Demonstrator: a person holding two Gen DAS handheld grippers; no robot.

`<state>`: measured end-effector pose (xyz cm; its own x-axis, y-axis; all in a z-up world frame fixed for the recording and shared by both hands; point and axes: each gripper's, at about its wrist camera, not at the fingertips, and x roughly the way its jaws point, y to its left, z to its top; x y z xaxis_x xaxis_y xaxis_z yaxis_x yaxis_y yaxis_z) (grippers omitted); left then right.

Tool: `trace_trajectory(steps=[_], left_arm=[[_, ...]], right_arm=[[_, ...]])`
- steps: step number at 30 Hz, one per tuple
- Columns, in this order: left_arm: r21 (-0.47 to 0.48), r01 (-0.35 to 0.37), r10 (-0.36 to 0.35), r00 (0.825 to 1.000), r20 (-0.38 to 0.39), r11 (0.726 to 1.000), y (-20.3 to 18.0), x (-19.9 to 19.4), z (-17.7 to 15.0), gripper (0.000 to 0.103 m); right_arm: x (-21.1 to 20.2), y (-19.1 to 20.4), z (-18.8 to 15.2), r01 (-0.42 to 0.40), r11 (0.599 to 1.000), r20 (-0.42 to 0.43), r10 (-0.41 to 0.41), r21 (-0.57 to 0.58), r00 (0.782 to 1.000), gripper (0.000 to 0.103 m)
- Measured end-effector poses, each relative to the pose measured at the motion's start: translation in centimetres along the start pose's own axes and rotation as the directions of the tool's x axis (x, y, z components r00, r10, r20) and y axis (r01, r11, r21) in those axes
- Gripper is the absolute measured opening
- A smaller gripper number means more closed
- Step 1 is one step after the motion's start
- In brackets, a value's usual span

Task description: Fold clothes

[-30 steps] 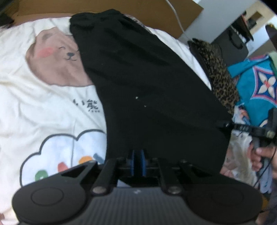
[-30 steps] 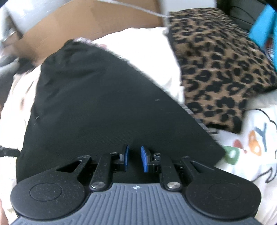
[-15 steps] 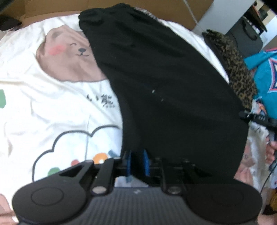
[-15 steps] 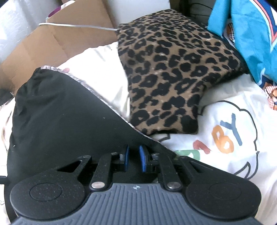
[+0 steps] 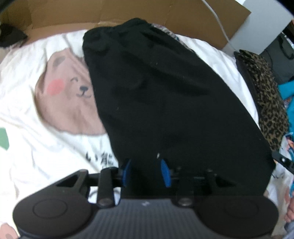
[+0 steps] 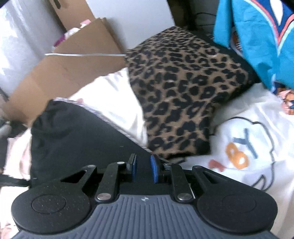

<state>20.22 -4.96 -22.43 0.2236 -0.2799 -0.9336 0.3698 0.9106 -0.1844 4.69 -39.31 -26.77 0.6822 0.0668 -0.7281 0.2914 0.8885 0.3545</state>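
Note:
A black garment lies flat and lengthwise on a white bear-print bedsheet. My left gripper is open at its near edge, its blue pads spread wide with black cloth lying between them. In the right wrist view the black garment fills the lower left. My right gripper sits at its near right corner, pads close together with dark cloth in the narrow gap. The tip of the right gripper also shows at that corner in the left wrist view.
A folded leopard-print garment lies just right of the black one. A teal garment hangs at the far right. Cardboard and a white cable border the bed's far side. A person's hand shows at the right edge.
My left gripper's pads have spread apart, letting go of the black cloth's near edge. The right gripper swung right, bringing the leopard garment into view; its pad gap stayed narrow.

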Motion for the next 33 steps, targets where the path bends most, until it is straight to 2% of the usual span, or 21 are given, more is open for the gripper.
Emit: trace_trajectory(steps=[3,7,15,18,23,27,33], left_arm=[[-0.009,-0.042,0.042,0.999,0.004,0.999,-0.8,0.5,0.8,0.046],[-0.046,-0.086,0.086,0.996,-0.015,0.995,-0.8,0.5,0.8,0.046],[-0.072,-0.065,0.068,0.997,0.036,0.995,1.4,-3.2,3.2,0.048],[-0.038,-0.077,0.079,0.994,0.077,0.996,1.0,-3.4,4.8,0.049],[-0.009,-0.071,0.071,0.988,0.136,0.997,0.0,-1.9,7.6,0.049],[0.027,-0.099,0.093,0.980,0.178,0.995,-0.4,0.7,10.0,0.048],[0.060,-0.125,0.111,0.975,0.192,0.990,-0.9,4.4,13.0,0.046]], right_arm=[[0.1,0.4,-0.1,-0.004,1.000,-0.018,0.004,-0.021,1.000,0.027],[0.0,-0.1,-0.3,0.020,1.000,-0.021,-0.020,-0.019,1.000,0.034],[-0.4,-0.9,-0.1,0.011,1.000,-0.030,-0.011,-0.012,0.999,0.036],[-0.4,-0.7,-0.4,0.000,0.999,-0.034,-0.001,-0.033,0.999,0.036],[0.1,-0.4,-1.1,-0.014,0.998,-0.059,0.010,-0.064,0.998,0.036],[0.9,-0.3,-1.7,-0.008,0.995,-0.100,-0.002,-0.097,0.995,0.036],[1.1,-0.3,-1.9,-0.012,0.992,-0.121,-0.004,-0.129,0.993,0.036]])
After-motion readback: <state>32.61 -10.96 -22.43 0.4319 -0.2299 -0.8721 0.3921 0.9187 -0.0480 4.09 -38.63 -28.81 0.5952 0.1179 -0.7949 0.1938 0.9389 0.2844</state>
